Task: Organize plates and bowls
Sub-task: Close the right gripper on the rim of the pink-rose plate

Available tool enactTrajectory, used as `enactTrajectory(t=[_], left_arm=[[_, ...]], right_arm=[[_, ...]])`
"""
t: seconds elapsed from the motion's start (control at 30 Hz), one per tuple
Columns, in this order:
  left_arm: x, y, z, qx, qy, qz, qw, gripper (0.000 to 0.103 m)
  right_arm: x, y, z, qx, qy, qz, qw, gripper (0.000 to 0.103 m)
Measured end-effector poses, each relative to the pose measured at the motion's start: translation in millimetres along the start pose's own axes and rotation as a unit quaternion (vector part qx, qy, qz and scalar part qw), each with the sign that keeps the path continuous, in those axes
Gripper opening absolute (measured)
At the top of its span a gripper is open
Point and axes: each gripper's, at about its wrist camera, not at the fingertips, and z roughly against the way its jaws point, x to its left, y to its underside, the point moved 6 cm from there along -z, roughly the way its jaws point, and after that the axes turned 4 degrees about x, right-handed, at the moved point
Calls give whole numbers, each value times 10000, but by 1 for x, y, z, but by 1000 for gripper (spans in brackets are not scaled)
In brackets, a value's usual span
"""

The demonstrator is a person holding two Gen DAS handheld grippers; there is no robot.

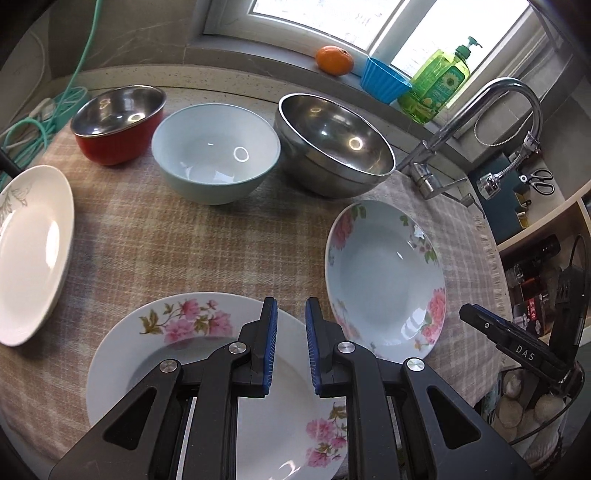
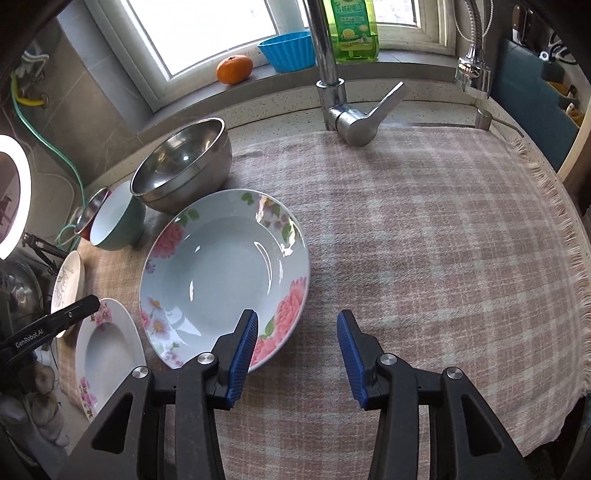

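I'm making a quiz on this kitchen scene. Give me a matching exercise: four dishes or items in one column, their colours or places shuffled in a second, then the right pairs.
Things:
1. small steel bowl
2. ceramic bowl
3. tangerine
4. fluted cup

Descriptions:
A. bright blue, on the windowsill
B. red outside
C. pale green, between two steel bowls
D. orange, on the windowsill

Pairs: 1-B, 2-C, 3-D, 4-A

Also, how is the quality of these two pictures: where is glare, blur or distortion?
Left wrist view: bright spots glare on the steel bowl and the pale blue bowl; the cream plate at the left edge looks stretched and a little blurred. Right wrist view: the window is overexposed, the fisheye bends the plaid cloth, and reflections streak the deep floral plate.
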Motion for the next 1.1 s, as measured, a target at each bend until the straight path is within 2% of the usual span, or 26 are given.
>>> enactTrajectory(t=[0.03, 0.13, 0.33, 0.73, 0.93, 1.1], left_arm=[[-2, -2, -3, 27, 24, 9, 10000, 20], [-7, -7, -10, 70, 65, 14, 10000, 20], [-17, -16, -21, 122, 83, -62, 9999, 20], [-21, -22, -42, 347, 134, 9, 9993, 20], [-19, -22, -46, 419, 129, 23, 9990, 12], [-19, -21, -50, 460, 137, 55, 9988, 11]], right_arm=[[-2, -2, -2, -7, -13, -36, 10000, 41], [-7, -8, -7, -11, -123, -140, 9998, 37], [-11, -19, -20, 94, -284, -174, 9994, 22], [-18, -27, -38, 238, -555, -382, 9974, 18], [-21, -31, -44, 312, -637, -446, 9965, 18], [-21, -33, -47, 344, -663, -431, 9963, 18]])
